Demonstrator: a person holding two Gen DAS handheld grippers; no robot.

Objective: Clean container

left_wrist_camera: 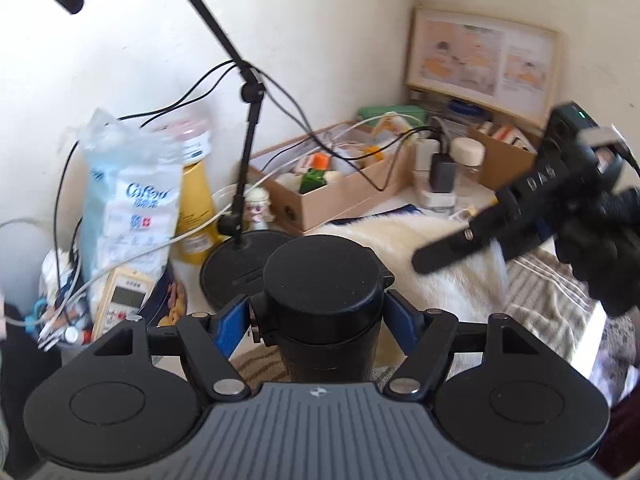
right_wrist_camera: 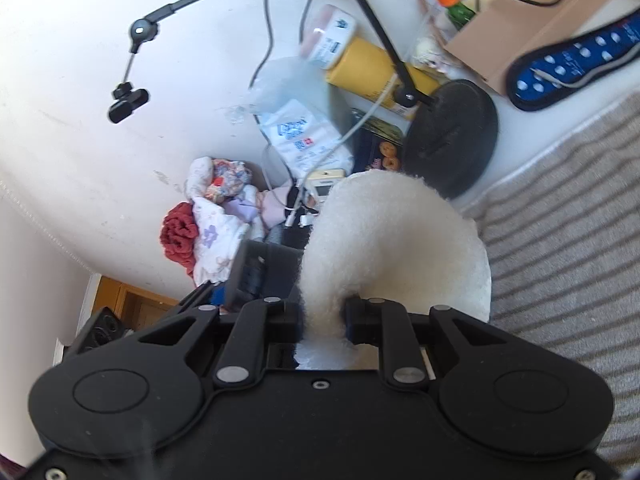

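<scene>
**Inspector A:** Container [left_wrist_camera: 326, 292]: a black cylindrical flask with its lid on, low centre of the left wrist view, clamped between the blue pads [left_wrist_camera: 230, 328] of the left tool [left_wrist_camera: 320, 326]. Its long axis runs up the frame, away from the camera, lid end farthest from the tool.

**Inspector B:** Confirmed. Left tool is closed on the flask just below the lid, one pad on either side. The right tool?

**Inspector A:** The right tool [right_wrist_camera: 322, 322] is clamped on a white fleecy cloth [right_wrist_camera: 396, 240]. In the right wrist view the cloth rises from between the fingers and curls toward the right of the frame, over a grey striped cover [right_wrist_camera: 568, 216].

**Inspector B:** Pose of the right tool as seen from the left?

**Inspector A:** At the right edge of the left wrist view, the right tool [left_wrist_camera: 452, 250] is tilted, its fingers pointing down and left toward the container, apart from it. The cloth [left_wrist_camera: 436, 264] lies between them, behind the flask.

**Inspector B:** Surroundings?

**Inspector A:** A cluttered table [left_wrist_camera: 396, 200]. The round black base of a stand [left_wrist_camera: 236, 264] sits just behind the flask, a cardboard box [left_wrist_camera: 340, 184] at centre frame.
</scene>
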